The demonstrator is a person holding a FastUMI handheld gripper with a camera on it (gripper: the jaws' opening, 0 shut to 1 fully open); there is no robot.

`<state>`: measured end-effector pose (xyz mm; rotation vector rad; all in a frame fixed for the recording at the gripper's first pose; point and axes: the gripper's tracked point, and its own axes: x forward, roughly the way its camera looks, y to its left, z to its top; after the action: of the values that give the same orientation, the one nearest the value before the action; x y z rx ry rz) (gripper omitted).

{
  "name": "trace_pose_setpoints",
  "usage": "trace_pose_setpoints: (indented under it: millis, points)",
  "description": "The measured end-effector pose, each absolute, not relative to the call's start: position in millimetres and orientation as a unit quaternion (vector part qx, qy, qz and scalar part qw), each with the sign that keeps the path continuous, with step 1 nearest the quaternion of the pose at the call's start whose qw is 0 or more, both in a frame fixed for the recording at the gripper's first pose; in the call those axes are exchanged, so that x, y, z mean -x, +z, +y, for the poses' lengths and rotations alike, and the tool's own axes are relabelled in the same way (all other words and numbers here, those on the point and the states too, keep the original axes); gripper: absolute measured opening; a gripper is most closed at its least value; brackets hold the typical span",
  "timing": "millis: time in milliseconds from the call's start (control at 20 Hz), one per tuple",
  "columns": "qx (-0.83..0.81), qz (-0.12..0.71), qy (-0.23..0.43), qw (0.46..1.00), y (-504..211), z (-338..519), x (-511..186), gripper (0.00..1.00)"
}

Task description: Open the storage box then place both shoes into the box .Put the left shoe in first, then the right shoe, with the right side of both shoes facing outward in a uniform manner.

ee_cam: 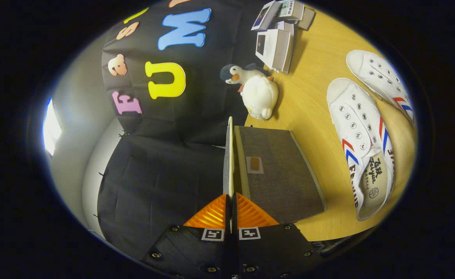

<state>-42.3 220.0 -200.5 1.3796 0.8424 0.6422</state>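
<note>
My gripper point(230, 198) is shut on the thin edge of the storage box's lid point(229, 155), which I see edge-on, running straight ahead from between the orange fingers point(211, 215). The lid is lifted off the grey fabric storage box point(285, 182), which lies right beside the fingers on the wooden table point(312, 100) and carries a small label patch. Two white canvas shoes with red and blue stripes lie on the table beyond the box: the nearer shoe point(357, 135) lies lengthwise with its opening toward me, and the farther shoe point(382, 77) lies past it.
A white plush bird point(258, 95) lies at the box's far end, close to the lid's tip. Several booklets or small cartons point(275, 44) are stacked further along the table. The black cloth wall hangs on the other side of the lid.
</note>
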Motion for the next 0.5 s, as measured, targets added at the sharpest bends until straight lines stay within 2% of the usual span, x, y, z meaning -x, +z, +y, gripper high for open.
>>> trace_pose_setpoints:
  millis: [500]
  points:
    - [-0.561, 0.341, 0.342, 0.673, -113.5, 249.1, 33.8, 0.0]
